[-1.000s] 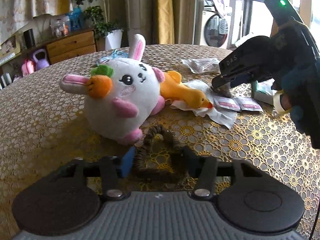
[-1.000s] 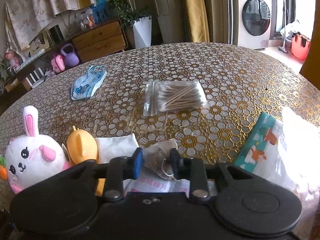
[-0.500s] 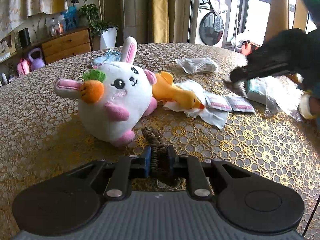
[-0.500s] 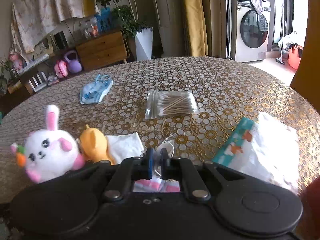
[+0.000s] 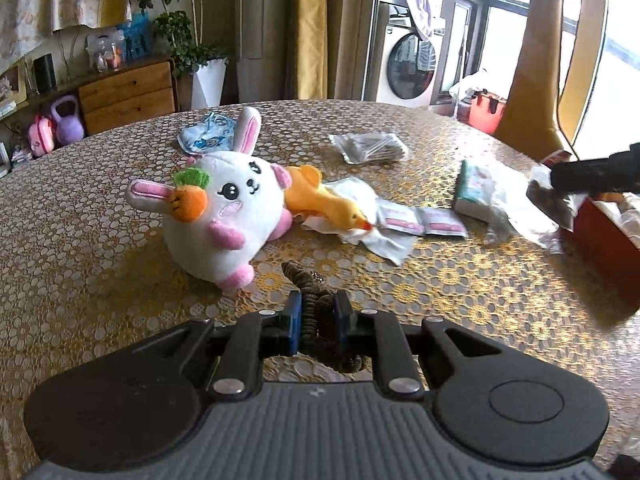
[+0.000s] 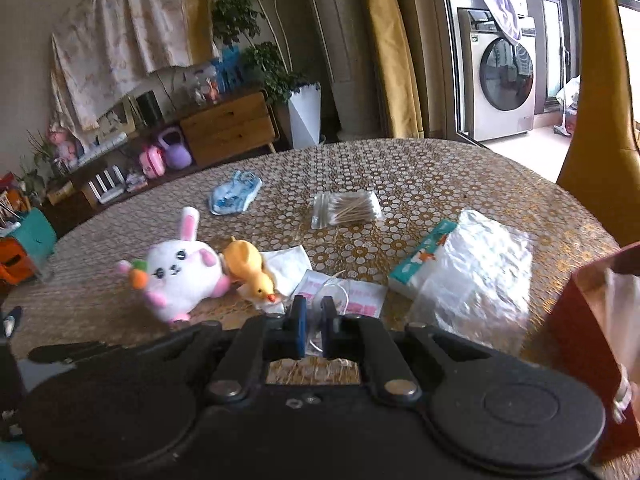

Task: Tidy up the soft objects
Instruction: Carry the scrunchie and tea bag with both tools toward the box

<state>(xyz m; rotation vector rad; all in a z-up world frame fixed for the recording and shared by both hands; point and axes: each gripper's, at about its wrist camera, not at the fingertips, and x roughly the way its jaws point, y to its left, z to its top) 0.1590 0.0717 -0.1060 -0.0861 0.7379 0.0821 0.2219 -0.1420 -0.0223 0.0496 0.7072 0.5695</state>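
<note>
No writing was legible. Left hand-held gripper [image 5: 316, 322] was clamped on a brown scrunchie [image 5: 306, 280] just before the bunny plush [image 5: 228, 208] on the desk [image 5: 80, 260]. Right hand-held gripper [image 6: 313, 330] pinched a clear bag with white cord [image 6: 332, 290]; only its view showed the red box's [image 6: 588, 344] open top.

bare tablecloth [image 5: 80, 248] left, plush rabbit [image 5: 228, 216] ahead

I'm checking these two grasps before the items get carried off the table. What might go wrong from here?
1. The left gripper pinches only part of the brown coiled hair tie; its free loop sticks out beyond the pads, so it may slip out.
2. The right gripper is shut on a thin clear packet with a loose white loop hanging out over the pink sachets, which could snag.
</note>
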